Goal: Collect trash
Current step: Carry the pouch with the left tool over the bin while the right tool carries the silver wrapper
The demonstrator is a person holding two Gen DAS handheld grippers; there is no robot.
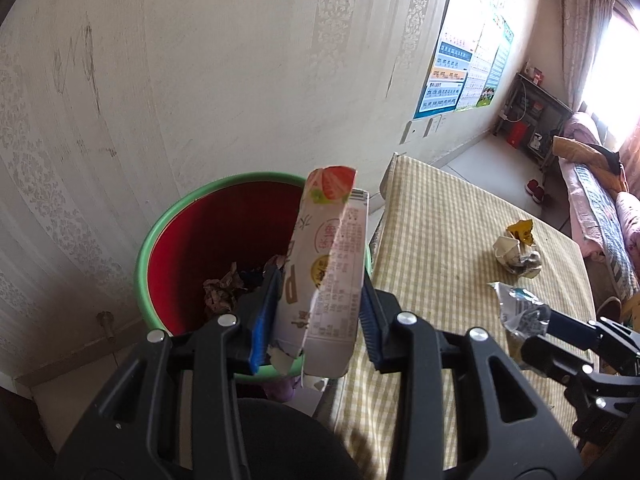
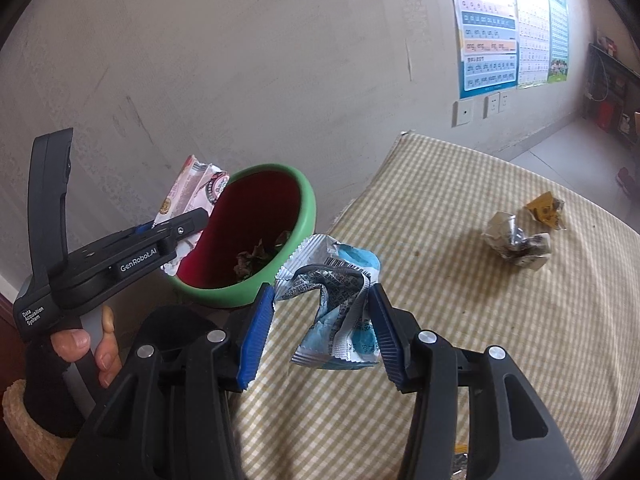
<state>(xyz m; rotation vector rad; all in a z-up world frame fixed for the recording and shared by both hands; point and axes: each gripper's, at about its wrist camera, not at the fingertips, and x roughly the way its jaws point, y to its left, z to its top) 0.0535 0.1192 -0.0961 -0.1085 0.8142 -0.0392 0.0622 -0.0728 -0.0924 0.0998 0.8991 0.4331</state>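
Note:
My left gripper (image 1: 318, 312) is shut on a pink flattened carton (image 1: 328, 264) with a strawberry print, held upright over the near rim of the red bin (image 1: 224, 236) with a green rim. In the right wrist view that carton (image 2: 192, 196) hangs at the bin's (image 2: 256, 220) left edge, gripped by the left gripper (image 2: 188, 220). My right gripper (image 2: 320, 328) is shut on a crumpled blue and silver wrapper (image 2: 340, 308), held above the checked table just right of the bin. In the left wrist view the wrapper (image 1: 520, 308) shows at the right.
Crumpled paper (image 1: 224, 288) lies inside the bin. On the yellow checked tablecloth (image 2: 480, 320) sit a crumpled grey wrapper (image 2: 516, 240) and a yellow scrap (image 2: 546, 208). A wall with posters (image 2: 492, 28) stands behind. A person's hand (image 2: 80, 344) holds the left gripper's handle.

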